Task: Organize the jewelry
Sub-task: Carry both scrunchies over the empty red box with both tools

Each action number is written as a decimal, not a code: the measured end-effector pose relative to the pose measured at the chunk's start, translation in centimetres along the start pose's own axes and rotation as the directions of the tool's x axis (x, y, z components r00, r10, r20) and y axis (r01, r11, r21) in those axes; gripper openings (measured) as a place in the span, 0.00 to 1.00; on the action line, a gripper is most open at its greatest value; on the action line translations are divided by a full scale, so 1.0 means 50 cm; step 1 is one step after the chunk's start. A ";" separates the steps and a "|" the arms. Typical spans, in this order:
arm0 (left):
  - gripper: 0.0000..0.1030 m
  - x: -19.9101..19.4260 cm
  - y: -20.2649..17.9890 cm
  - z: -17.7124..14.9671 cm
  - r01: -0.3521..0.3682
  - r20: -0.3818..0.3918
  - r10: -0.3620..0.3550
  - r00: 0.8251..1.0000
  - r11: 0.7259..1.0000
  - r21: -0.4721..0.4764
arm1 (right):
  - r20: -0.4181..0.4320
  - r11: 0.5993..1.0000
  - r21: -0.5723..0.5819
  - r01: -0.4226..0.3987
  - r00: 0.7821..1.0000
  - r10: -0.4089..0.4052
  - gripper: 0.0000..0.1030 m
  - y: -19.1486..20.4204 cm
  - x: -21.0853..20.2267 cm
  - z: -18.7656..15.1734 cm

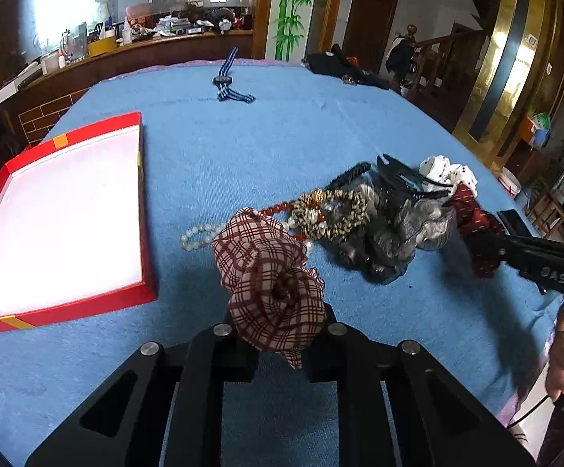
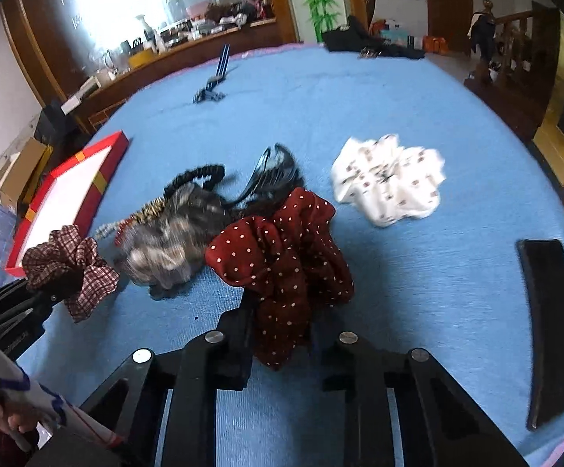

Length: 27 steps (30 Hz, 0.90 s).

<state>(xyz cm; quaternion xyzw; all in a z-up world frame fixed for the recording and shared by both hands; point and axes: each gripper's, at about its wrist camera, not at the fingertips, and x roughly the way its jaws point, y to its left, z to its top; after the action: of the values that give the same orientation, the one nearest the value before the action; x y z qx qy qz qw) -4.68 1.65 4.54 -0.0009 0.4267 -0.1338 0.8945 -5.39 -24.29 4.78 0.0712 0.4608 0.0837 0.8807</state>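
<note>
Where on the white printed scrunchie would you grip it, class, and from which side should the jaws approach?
Grip the white printed scrunchie across its near, puffed rim, coming from above. It lies flat on the blue cloth, apart from the pile, so its ruffled folds stand up for the jaws to pinch; its left side faces the dark hair clip, so the open right and near sides likely suit best.

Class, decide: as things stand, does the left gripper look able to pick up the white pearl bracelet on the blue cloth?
Probably not yet. The left gripper is already shut on the plaid scrunchie, so its fingers are occupied. The pearl bracelet lies just ahead, partly under the pile, with bare blue cloth around its near end.
</note>
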 end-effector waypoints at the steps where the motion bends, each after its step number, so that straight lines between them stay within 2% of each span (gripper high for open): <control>1: 0.14 -0.006 0.002 0.003 0.000 0.009 0.000 1.000 1.000 -0.001 | 0.013 1.000 0.006 -0.003 1.000 0.003 0.23 -0.003 -0.013 0.002; 6: 0.14 -0.030 0.019 0.014 -0.010 0.044 0.011 0.999 1.000 -0.013 | 0.078 0.999 0.012 -0.031 0.997 0.030 0.24 0.010 -0.062 0.025; 13: 0.14 -0.079 0.084 0.031 -0.064 0.107 0.070 0.992 0.996 -0.059 | 0.070 0.987 -0.083 -0.134 0.988 0.140 0.24 0.114 -0.060 0.047; 19: 0.14 -0.111 0.177 0.037 -0.120 0.128 0.137 0.982 0.985 -0.127 | 0.012 0.960 -0.170 -0.223 0.973 0.229 0.24 0.241 -0.009 0.081; 22: 0.14 -0.116 0.227 0.040 -0.147 0.126 0.168 0.978 0.976 -0.161 | -0.029 0.937 -0.207 -0.281 0.959 0.282 0.24 0.316 0.023 0.102; 27: 0.14 -0.112 0.306 0.040 -0.185 0.111 0.211 0.971 0.960 -0.211 | -0.093 0.912 -0.237 -0.336 0.942 0.323 0.24 0.419 0.085 0.127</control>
<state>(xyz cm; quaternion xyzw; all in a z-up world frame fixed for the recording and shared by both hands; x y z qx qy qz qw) -2.87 17.52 8.33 -0.0565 0.3754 0.0001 0.9251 0.49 -3.26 9.21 0.0345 0.4508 0.2901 0.8435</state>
